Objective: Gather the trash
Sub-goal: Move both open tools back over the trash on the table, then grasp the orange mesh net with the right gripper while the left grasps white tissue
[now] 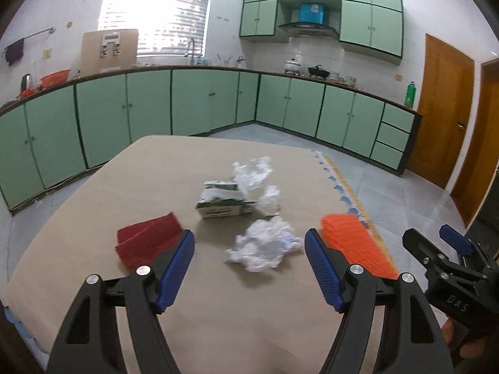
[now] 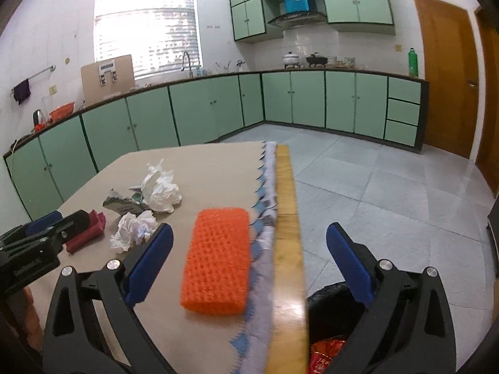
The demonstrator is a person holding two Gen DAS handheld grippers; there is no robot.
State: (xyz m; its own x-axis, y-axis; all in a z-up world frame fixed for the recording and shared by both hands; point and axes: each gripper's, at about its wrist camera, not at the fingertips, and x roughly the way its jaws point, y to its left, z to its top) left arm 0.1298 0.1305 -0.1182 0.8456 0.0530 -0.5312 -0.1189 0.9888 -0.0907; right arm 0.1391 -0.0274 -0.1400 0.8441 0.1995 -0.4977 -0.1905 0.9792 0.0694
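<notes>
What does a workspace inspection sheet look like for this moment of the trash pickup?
Surface: table under a beige cloth, wooden edge bare on one side.
Job's things: crumpled paper, torn carton, plastic wrap, a second paper wad; bin with black liner beside the table edge, red wrapper inside.
Clutter: orange sponge, red cloth.
Grippers: left gripper open, empty; right gripper open, empty.
Cables: nothing seen.
Surroundings: green cabinets, window, wooden doors.
</notes>
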